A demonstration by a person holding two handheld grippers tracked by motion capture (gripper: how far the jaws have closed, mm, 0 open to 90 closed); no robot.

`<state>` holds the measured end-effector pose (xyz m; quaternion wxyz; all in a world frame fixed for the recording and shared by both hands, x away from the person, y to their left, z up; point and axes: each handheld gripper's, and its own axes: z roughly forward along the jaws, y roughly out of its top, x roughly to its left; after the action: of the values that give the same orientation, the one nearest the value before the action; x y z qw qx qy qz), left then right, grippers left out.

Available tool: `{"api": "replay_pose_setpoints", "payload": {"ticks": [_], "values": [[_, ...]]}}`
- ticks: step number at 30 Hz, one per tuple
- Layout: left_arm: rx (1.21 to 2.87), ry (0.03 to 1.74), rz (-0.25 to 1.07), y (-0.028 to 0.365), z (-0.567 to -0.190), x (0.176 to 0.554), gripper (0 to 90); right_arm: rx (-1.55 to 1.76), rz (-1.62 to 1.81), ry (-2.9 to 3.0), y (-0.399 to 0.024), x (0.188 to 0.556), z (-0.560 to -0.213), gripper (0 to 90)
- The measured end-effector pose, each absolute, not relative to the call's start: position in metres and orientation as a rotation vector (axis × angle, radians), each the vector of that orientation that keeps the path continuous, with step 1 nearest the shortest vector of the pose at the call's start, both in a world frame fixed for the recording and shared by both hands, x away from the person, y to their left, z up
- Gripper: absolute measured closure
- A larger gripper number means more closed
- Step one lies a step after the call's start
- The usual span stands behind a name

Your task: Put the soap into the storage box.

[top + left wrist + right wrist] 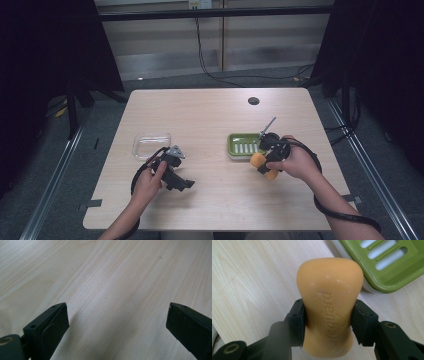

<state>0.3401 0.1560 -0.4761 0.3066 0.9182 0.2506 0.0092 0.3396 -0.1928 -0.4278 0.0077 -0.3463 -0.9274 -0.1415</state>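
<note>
Soap (pixel 329 307), an orange waisted bar, carries embossed lettering down its face, seen upside down in the right gripper view and too soft to read with certainty. The right gripper (pixel 329 321) pinches the bar at its narrow waist, one of its fingers (pixel 298 322) pressed against each side, with the bar's rounded end reaching past the fingertips. In the high view the right hand (pixel 295 162) holds this bar just beside the near corner of the green soap dish (pixel 243 145), above the tabletop (pixel 215 115). The left gripper (pixel 117 322) has its fingers spread wide over bare wood, the left hand (pixel 147 182) resting low near a clear lid (pixel 151 144).
</note>
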Motion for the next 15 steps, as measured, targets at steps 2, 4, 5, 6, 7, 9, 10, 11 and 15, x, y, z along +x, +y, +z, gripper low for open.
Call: {"api": "replay_pose_setpoints", "payload": {"ticks": [2, 4, 5, 6, 7, 9, 10, 11, 15], "values": [[2.434, 0.660, 0.022, 0.1558, -0.4764, 0.3403, 4.2, -1.079, -0.445, -2.903, -0.1927, 0.3405, -0.4268, 50.2], [2.427, 0.666, 0.023, 0.1553, -0.4769, 0.3402, 4.2, -1.078, -0.451, -2.904, -0.1929, 0.3414, -0.4260, 50.2], [2.427, 0.666, 0.023, 0.1553, -0.4769, 0.3402, 4.2, -1.078, -0.451, -2.904, -0.1929, 0.3414, -0.4260, 50.2], [2.427, 0.664, 0.020, 0.1554, -0.4766, 0.3402, 4.2, -1.100, -0.454, -2.892, -0.1924, 0.3416, -0.4243, 50.2], [2.427, 0.664, 0.020, 0.1554, -0.4766, 0.3402, 4.1, -1.100, -0.454, -2.892, -0.1924, 0.3416, -0.4243, 50.2], [2.427, 0.664, 0.019, 0.1554, -0.4767, 0.3404, 4.1, -1.089, -0.461, -2.900, -0.1930, 0.3430, -0.4236, 50.2], [2.428, 0.666, 0.015, 0.1552, -0.4772, 0.3404, 4.1, -1.097, -0.460, -2.898, -0.1933, 0.3444, -0.4221, 50.2], [2.428, 0.667, 0.013, 0.1552, -0.4772, 0.3405, 4.2, -1.092, -0.470, -2.903, -0.1938, 0.3454, -0.4222, 50.2], [2.437, 0.653, 0.016, 0.1554, -0.4757, 0.3417, 4.1, -1.103, -0.473, -2.896, -0.1940, 0.3484, -0.4198, 50.2]]}}
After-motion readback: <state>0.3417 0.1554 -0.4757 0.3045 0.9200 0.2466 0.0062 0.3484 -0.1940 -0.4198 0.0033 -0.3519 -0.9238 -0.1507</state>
